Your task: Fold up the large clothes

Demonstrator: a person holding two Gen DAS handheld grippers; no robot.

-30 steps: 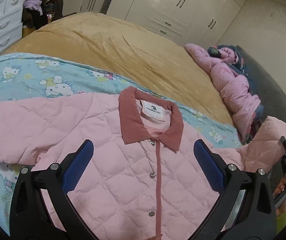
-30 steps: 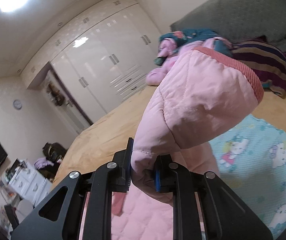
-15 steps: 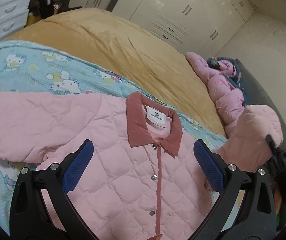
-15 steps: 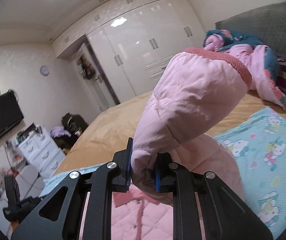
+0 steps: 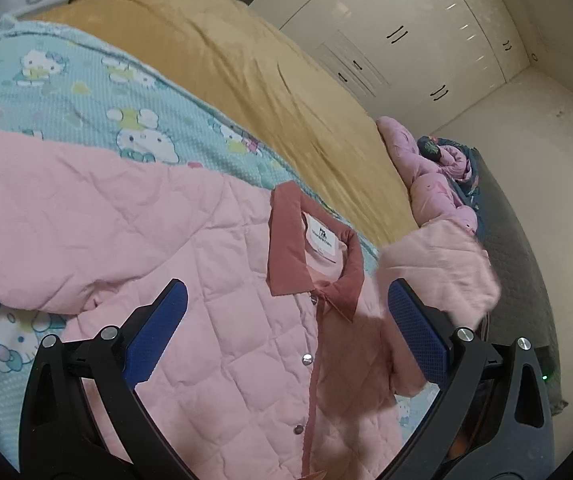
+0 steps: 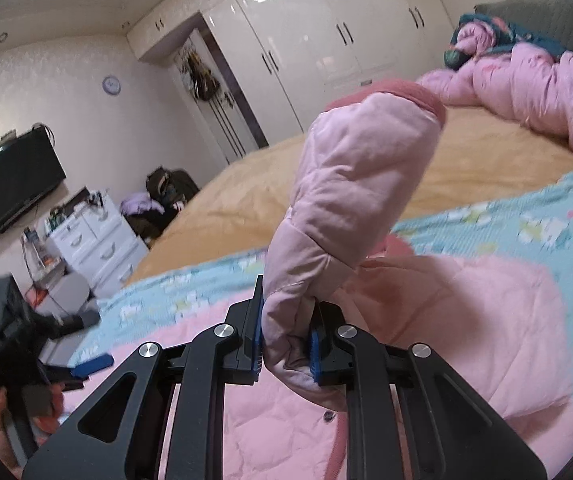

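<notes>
Quilted pink jacket point(image 5: 214, 320) flat, front up, on cartoon-print sheet point(image 5: 86, 92) over bed. Right claw point(image 6: 286, 344) pinching sleeve point(image 6: 350, 200), raised over jacket body. Left claw point(image 5: 286, 332) spread, empty, above chest. Risk: shallow bite on bulky padding, sleeve could slip out mid-fold, land crooked.

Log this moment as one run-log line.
right gripper: shut on sleeve | left gripper: open over jacket | fold: unfinished
</notes>
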